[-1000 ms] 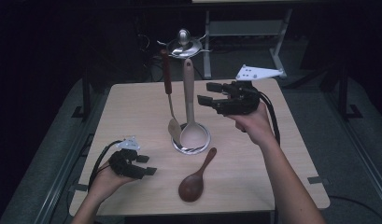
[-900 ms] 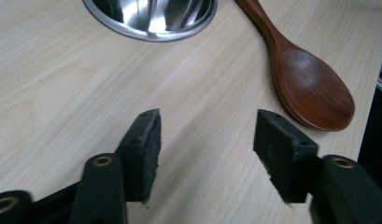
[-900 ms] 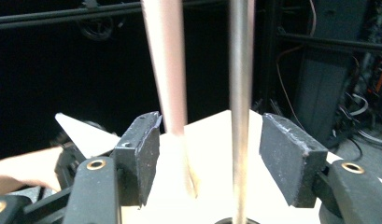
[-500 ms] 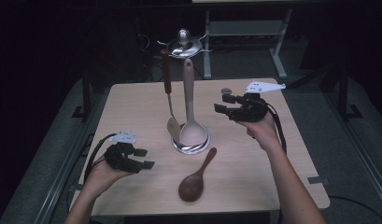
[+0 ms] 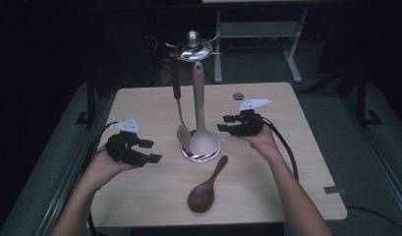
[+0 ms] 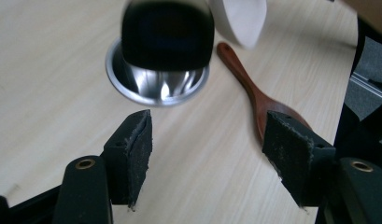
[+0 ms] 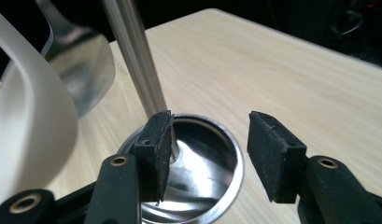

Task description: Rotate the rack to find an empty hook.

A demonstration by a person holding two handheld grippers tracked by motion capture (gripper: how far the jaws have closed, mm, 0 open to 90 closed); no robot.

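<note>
Rack [image 5: 198, 156] w/ ladle [image 5: 202, 140] stands mid counter [image 5: 297, 172]; wooden spoon [image 5: 208, 187] lies nearby. Left hand-held gripper [image 5: 150, 151] released, jaws just been widening, nothing between. Right hand-held gripper [image 5: 225, 123] released, jaws just been narrowing, empty.

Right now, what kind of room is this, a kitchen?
Probably a test room, not a kitchen: one small wooden table in a dark room, a utensil stand on it, and a wooden spoon lying beside it.

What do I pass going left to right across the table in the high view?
Left tongs → metal spatula → beige ladle → right tongs. The wooden spoon lies nearer, overlapping the ladle's span, so it is left out of the order.
</note>
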